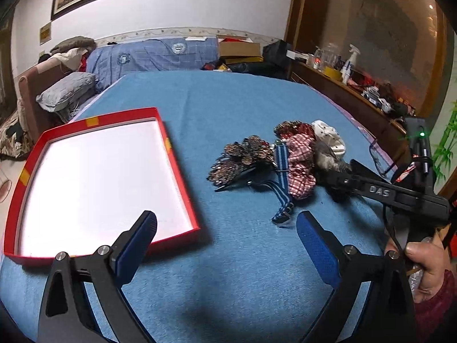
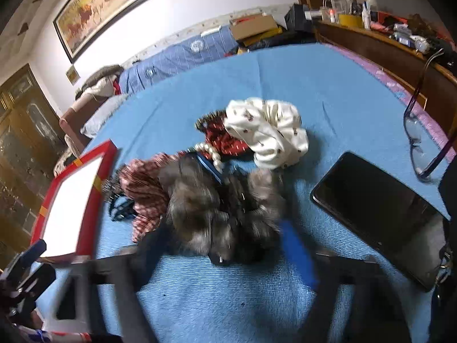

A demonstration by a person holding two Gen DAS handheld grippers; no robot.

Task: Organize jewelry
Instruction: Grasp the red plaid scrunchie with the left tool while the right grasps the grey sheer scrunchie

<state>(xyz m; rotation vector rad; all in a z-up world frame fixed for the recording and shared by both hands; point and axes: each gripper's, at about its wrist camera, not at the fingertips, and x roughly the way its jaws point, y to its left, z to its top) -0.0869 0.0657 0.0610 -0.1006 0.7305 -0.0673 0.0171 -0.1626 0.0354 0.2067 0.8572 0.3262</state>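
A heap of hair pieces lies on the blue tablecloth (image 1: pixel 228 108): a brown beaded clip (image 1: pixel 245 154), a blue striped strap (image 1: pixel 281 171), a red check scrunchie (image 1: pixel 300 163), a cream scrunchie (image 2: pixel 268 131), a dark red one (image 2: pixel 225 137), a pearl piece (image 2: pixel 212 154) and a grey furry scrunchie (image 2: pixel 217 200). My right gripper (image 2: pixel 222 225) reaches into the heap, blurred, its pads against both sides of the grey fur. An empty red box (image 1: pixel 177 154) with a white floor lies to the left. My left gripper (image 1: pixel 225 217) hangs open over bare cloth by the box's near corner.
A black phone (image 2: pixel 377 211) and a pair of glasses (image 2: pixel 420 143) lie to the right of the heap near the table edge. A person's hand (image 1: pixel 425 260) holds the right gripper. A wooden sideboard (image 1: pixel 342 68) with bottles stands behind, a sofa (image 1: pixel 65 91) to the left.
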